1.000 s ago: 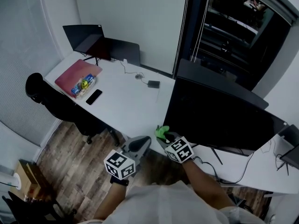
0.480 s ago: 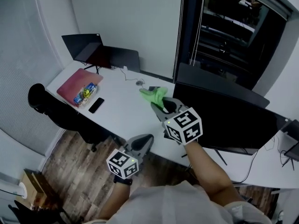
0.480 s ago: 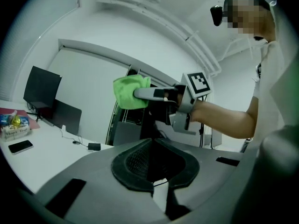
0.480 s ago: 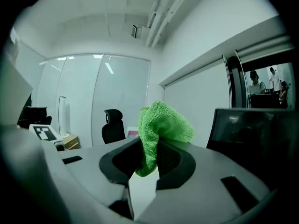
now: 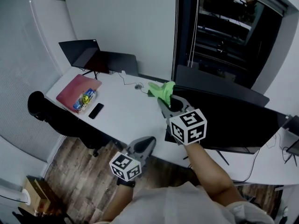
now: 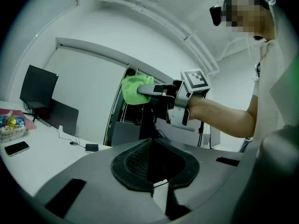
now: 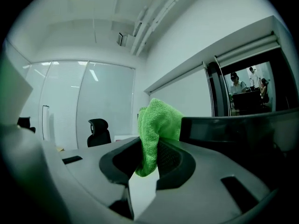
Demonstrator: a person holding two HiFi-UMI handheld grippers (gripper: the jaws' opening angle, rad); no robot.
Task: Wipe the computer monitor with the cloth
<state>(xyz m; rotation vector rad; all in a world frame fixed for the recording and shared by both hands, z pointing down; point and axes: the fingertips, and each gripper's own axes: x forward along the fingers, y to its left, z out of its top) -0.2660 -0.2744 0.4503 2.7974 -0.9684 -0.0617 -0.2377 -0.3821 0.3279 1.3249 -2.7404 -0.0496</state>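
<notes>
Nearest me, my left gripper hangs low at the front edge of the bench, its fingers pressed together with nothing between them. Below it runs a wood-plank floor. My right gripper is raised higher, and its fingers pinch the green cloth, which bunches up above the tips. The cloth sits at the upper left corner of the big dark monitor; I cannot tell whether it touches the screen. A second dark screen stands just behind the first.

The bench is white and long. Toward its left end lie a black phone, a box of colourful packets and a red folder, close together, with a black office chair pushed up beside them. In the far corner stand two more dark screens, with cables trailing across the bench. Behind all this is a pale wall, and to its right a dark glass partition.
</notes>
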